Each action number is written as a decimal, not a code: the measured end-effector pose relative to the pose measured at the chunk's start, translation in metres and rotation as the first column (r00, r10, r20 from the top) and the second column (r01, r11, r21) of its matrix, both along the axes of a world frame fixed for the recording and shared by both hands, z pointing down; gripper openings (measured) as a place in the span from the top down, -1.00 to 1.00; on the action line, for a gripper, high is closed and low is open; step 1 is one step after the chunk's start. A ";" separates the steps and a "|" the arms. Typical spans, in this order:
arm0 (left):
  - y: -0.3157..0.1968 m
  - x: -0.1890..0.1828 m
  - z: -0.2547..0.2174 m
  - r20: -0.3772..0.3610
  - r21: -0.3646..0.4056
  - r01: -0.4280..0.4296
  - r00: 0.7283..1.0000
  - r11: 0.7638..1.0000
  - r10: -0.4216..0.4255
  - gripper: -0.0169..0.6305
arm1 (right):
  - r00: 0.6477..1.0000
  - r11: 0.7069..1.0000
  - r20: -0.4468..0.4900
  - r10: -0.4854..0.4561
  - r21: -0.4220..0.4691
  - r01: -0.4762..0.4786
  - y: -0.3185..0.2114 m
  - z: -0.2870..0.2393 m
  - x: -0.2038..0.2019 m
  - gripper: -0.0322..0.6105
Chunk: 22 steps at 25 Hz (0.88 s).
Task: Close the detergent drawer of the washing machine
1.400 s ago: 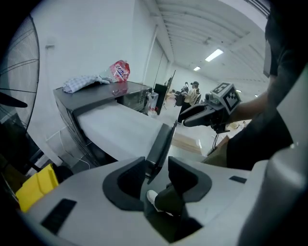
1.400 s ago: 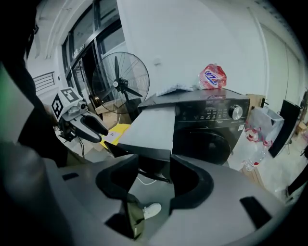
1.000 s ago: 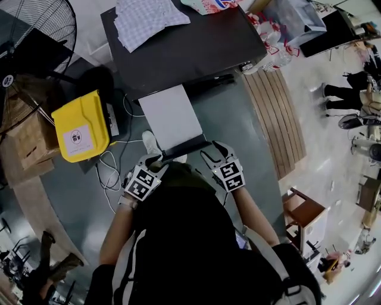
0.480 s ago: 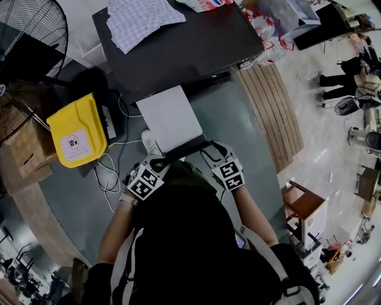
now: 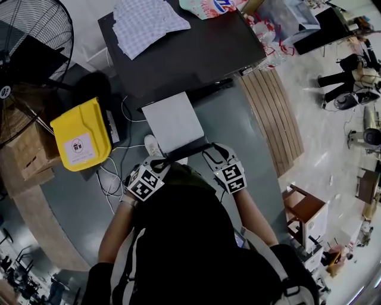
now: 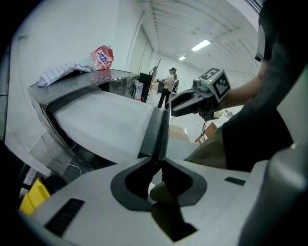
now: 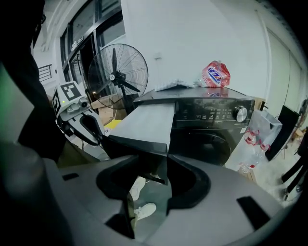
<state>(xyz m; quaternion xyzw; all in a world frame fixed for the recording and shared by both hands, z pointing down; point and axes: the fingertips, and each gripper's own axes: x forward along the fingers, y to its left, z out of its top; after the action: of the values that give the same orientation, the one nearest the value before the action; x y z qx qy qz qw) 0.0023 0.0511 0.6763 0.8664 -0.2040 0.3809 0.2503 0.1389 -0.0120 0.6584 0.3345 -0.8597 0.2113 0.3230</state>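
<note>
The dark washing machine (image 5: 190, 50) has its detergent drawer (image 5: 172, 122) pulled far out, white on top with a dark front panel (image 5: 189, 149). My left gripper (image 5: 156, 162) sits at the panel's left end. Its jaws are closing, and in the left gripper view the panel's thin edge (image 6: 158, 129) runs down between them and the tips of the left gripper (image 6: 160, 162) pinch it. My right gripper (image 5: 209, 153) is at the panel's right end, jaws closing but still wide. The panel's corner (image 7: 161, 146) lies inside the gap of the right gripper (image 7: 149, 163).
A yellow bin (image 5: 80, 134), cardboard boxes (image 5: 24, 149) and a standing fan (image 5: 30, 36) are left of the machine, with cables (image 5: 110, 173) on the floor. A checked cloth (image 5: 146, 21) and a detergent bag (image 5: 208, 6) lie on top. Wooden boards (image 5: 274, 113) lie to the right.
The left gripper's jaws have narrowed onto the drawer's front panel. The right gripper's jaws have narrowed slightly. Both hands stay where they were.
</note>
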 end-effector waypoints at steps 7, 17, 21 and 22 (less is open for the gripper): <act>-0.027 -0.014 -0.005 0.004 0.013 0.004 1.000 1.000 -0.004 0.75 | 1.000 1.000 0.006 0.019 0.008 -0.019 -0.027 -0.004 -0.014 0.29; -0.071 -0.035 -0.007 0.028 0.022 -0.008 1.000 1.000 0.008 0.76 | 0.999 0.999 0.014 0.036 0.027 -0.036 -0.073 -0.006 -0.037 0.29; -0.090 -0.046 -0.006 0.044 0.026 0.008 0.999 1.000 -0.009 0.76 | 0.999 0.998 0.023 0.048 0.041 -0.049 -0.093 -0.007 -0.047 0.28; -0.095 -0.048 -0.006 0.047 0.027 0.011 0.999 1.000 -0.013 0.76 | 0.998 0.998 0.025 0.050 0.044 -0.051 -0.097 -0.007 -0.049 0.28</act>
<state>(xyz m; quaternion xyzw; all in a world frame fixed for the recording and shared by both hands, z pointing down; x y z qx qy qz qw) -0.0461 -0.0437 0.6704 0.8593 -0.2202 0.3968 0.2360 0.0896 -0.1094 0.6515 0.3609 -0.8592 0.2041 0.2997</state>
